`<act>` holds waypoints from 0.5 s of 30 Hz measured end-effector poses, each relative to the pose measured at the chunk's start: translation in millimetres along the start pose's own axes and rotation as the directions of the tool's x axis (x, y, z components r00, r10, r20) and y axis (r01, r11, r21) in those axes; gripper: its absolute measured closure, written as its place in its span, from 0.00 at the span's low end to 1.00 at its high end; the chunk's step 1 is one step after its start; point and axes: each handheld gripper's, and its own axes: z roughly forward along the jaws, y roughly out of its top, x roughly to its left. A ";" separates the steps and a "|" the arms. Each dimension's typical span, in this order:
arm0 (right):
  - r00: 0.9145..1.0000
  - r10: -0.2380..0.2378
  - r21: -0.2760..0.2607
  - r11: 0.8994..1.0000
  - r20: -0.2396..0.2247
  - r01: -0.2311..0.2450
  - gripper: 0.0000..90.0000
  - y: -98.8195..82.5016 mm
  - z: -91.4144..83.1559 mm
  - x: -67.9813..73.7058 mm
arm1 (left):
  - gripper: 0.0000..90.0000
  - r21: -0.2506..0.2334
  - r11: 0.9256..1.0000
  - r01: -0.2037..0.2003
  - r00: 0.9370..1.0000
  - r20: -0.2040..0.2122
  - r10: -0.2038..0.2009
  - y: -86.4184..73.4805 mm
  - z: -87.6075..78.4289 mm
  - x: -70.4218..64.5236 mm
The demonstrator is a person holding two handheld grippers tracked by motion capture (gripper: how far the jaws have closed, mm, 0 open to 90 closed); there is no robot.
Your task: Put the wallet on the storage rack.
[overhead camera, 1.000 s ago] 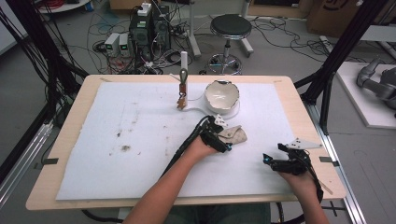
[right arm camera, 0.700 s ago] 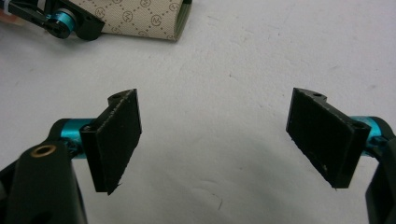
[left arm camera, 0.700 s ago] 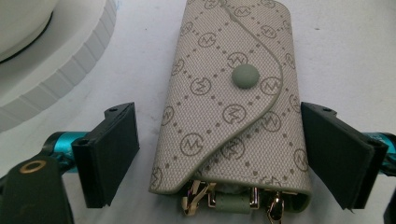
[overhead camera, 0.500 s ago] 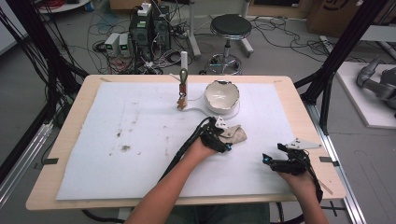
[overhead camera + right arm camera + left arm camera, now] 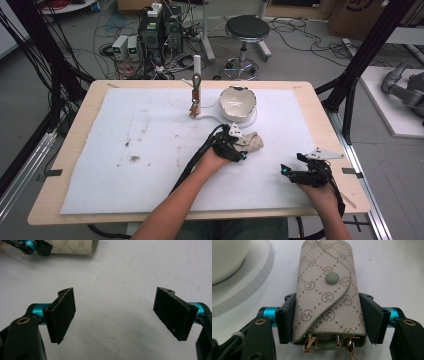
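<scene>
A beige monogrammed key case (image 5: pixel 324 290) with a grey snap button lies flat on the white mat, just right of the table's middle (image 5: pixel 254 142). My left gripper (image 5: pixel 239 147) is shut on it, its two black jaws pressed against the case's long sides (image 5: pixel 327 315). Gold key hooks poke out of the case's near end. My right gripper (image 5: pixel 288 171) rests low over the mat near the front right, open wide with nothing between its jaws (image 5: pixel 115 315). In the right gripper view the key case (image 5: pixel 75 247) lies at the top edge.
A white bowl (image 5: pixel 238 102) sits on a round white base behind the key case, close to it (image 5: pixel 227 260). A small upright post with a brown tag (image 5: pixel 195 96) stands at the back middle. The white mat (image 5: pixel 150 150) has dark stains at its left.
</scene>
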 end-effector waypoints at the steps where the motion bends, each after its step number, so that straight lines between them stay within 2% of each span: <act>1: 1.000 -0.002 -0.001 1.000 0.000 0.002 0.20 0.2 0.4 0.2 | 0.40 -0.013 1.000 -0.004 1.000 -0.003 0.004 1.1 -3.1 0.3; 14: 1.000 -0.010 0.004 1.000 -0.010 0.010 0.20 3.1 3.7 5.0 | 0.40 -0.085 0.996 0.017 0.999 -0.041 -0.021 9.6 -45.0 14.4; 15: 1.000 -0.012 0.004 1.000 -0.008 0.012 0.20 3.2 3.8 5.2 | 0.40 -0.087 0.996 0.006 0.999 -0.046 -0.010 11.5 -49.3 16.1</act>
